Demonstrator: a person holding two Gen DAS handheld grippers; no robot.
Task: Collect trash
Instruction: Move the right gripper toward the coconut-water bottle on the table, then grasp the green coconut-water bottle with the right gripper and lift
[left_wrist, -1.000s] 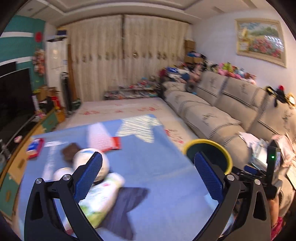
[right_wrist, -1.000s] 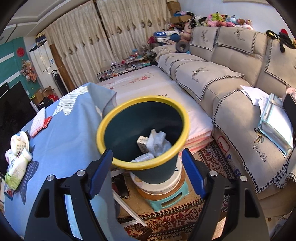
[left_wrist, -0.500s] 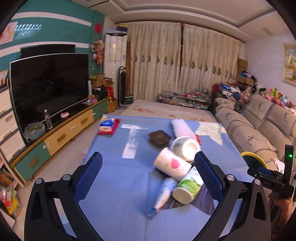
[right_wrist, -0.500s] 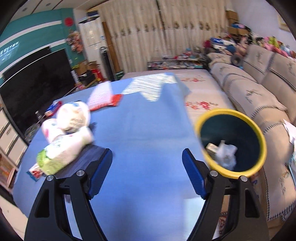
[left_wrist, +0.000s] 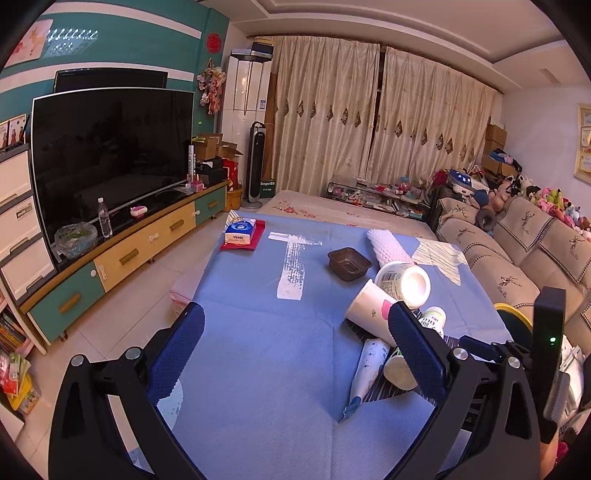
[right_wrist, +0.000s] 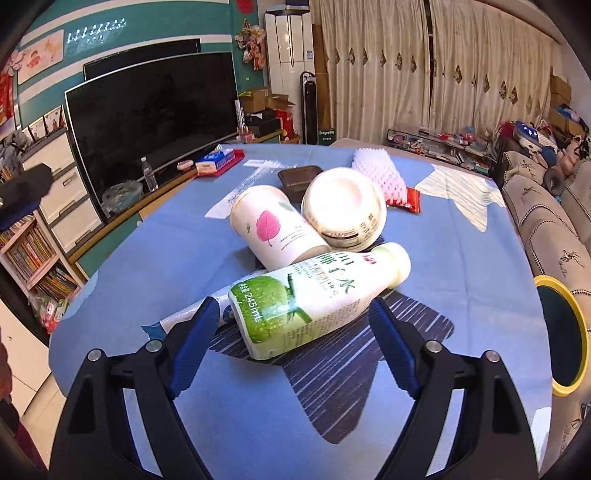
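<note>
A pile of trash lies on the blue-clothed table (right_wrist: 461, 258). In it are a green-and-white bottle (right_wrist: 317, 295) on its side, a paper cup (right_wrist: 273, 229) with a pink leaf, an upturned white tub (right_wrist: 343, 210) and a flattened tube (right_wrist: 192, 317). My right gripper (right_wrist: 293, 310) is low over the bottle's base. Its jaws are opening, with the bottle between them and gaps at both pads. My left gripper (left_wrist: 295, 314) is open over bare cloth, with the cup (left_wrist: 369, 314), tub (left_wrist: 402, 280) and bottle (left_wrist: 399, 369) at its right finger. The yellow-rimmed bin (right_wrist: 569, 332) stands off the table's right edge.
Farther back on the table are a brown plastic tray (left_wrist: 349, 260), a white foam sleeve (left_wrist: 388, 247), a red wrapper (right_wrist: 406, 197) and a tissue pack (left_wrist: 240, 232) on a red mat. A sofa (left_wrist: 498, 258) runs along the right, and a TV cabinet (left_wrist: 129, 251) along the left.
Both views swung left, away from the bin and sofa and onto the table. My right gripper went from above the bin to the bottle, and its jaws widened a little.
</note>
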